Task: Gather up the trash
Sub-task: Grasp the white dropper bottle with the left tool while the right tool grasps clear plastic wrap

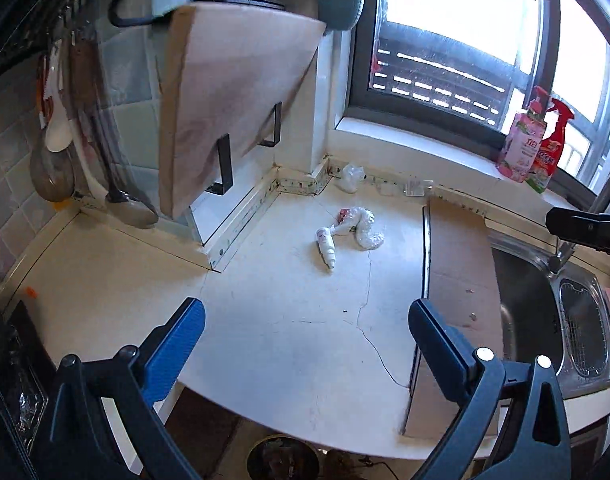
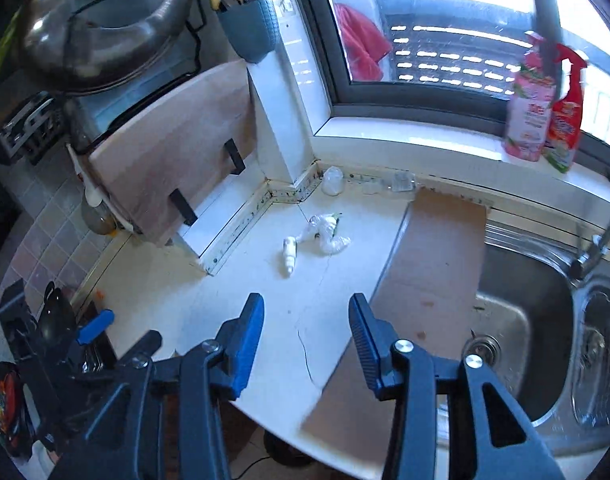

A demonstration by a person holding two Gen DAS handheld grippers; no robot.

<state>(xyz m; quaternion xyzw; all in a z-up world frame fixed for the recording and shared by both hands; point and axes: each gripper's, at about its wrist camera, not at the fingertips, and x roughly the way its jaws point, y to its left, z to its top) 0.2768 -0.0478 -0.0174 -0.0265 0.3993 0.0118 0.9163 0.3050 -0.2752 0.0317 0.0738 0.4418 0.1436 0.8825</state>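
Only my right view shows the sink drain [image 2: 483,347]; small white bottle [image 1: 326,247] lies flat, nozzle toward me; left gripper [image 1: 305,336] and right gripper [image 2: 305,334] gape empty.

We see our left gripper [image 1: 305,340] as a black plastic frame with triangular cut-outs in its two angled arms, round silver pivot screws, and fingers [image 1: 177,344] faced with ribbed blue pads. Our right gripper [image 2: 305,344] is built alike: black linkage arms, shiny silver bolt heads at the joints, and blue grooved pads [image 2: 247,344] on dark finger backs.
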